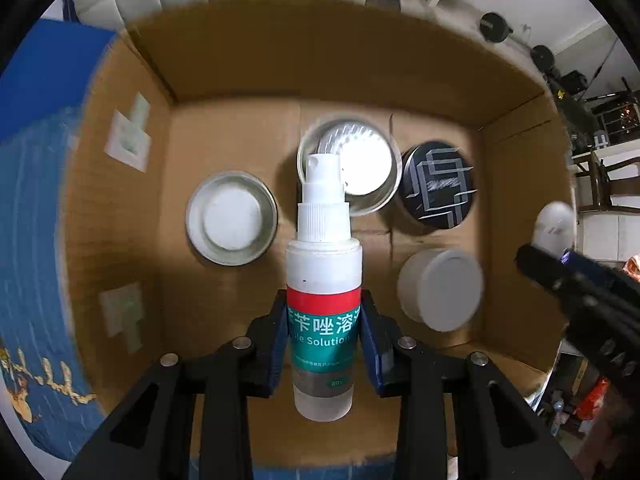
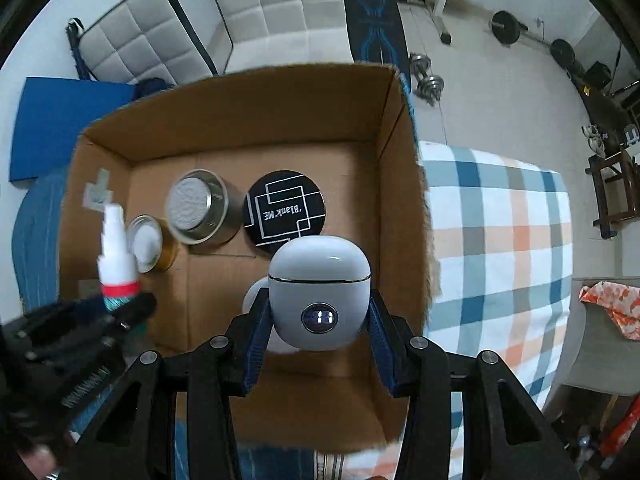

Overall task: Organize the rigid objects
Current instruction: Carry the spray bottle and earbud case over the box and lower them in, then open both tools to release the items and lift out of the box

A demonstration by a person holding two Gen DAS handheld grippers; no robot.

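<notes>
Over the open cardboard box (image 1: pixel 516 184) my left gripper (image 1: pixel 324 340) pinches a spray bottle (image 1: pixel 324 280); my right gripper (image 2: pixel 318 320) clamps a white earbud case (image 2: pixel 319 292). Below sit two metal tins (image 1: pixel 232 218) (image 1: pixel 350 164), a black round tin (image 1: pixel 440 186) and a white jar (image 1: pixel 442 288).

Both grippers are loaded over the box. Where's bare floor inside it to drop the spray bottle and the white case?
Free: the cardboard box floor along its left wall, left of the shallow tin, and the near strip under the spray bottle. Crowded: far middle and right, where the steel tin, black round tin and white jar cluster.
</notes>
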